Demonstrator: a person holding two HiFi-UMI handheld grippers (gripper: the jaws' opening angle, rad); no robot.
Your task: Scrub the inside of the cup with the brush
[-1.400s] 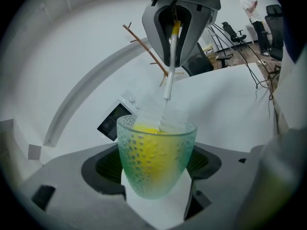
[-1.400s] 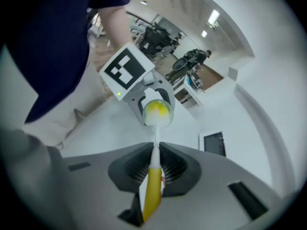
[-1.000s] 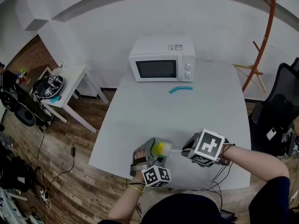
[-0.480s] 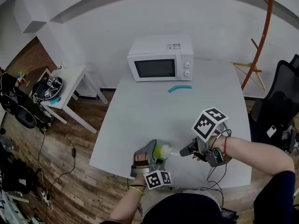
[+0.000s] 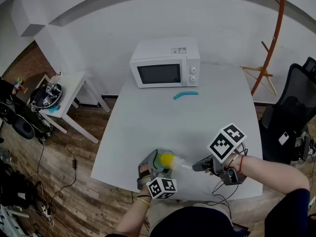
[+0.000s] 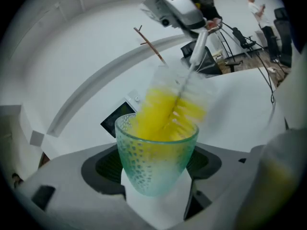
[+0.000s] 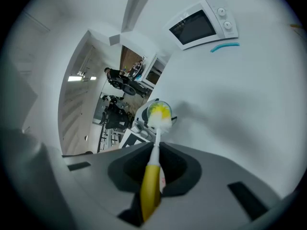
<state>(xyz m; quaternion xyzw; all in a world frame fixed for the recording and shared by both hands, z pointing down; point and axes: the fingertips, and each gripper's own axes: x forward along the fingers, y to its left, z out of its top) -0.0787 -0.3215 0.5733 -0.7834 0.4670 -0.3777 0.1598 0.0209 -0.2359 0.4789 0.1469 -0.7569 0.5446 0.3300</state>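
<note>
Cup (image 6: 156, 159) of pale green dimpled glass sits clamped between the jaws of the left gripper (image 6: 156, 190), held above the near part of the white table (image 5: 148, 122). One brush (image 6: 168, 114) has its yellow bristles in the cup's mouth, blurred in the left gripper view. Only the right gripper view shows its yellow handle pinched in the closed jaws of the right gripper (image 7: 152, 174). Only the head view shows the two grippers facing each other. Farther back on the table lie one teal curved piece (image 5: 185, 95) and one microwave (image 5: 165, 63). Beyond them, one small side table (image 5: 66, 85) stands at the left.
</note>
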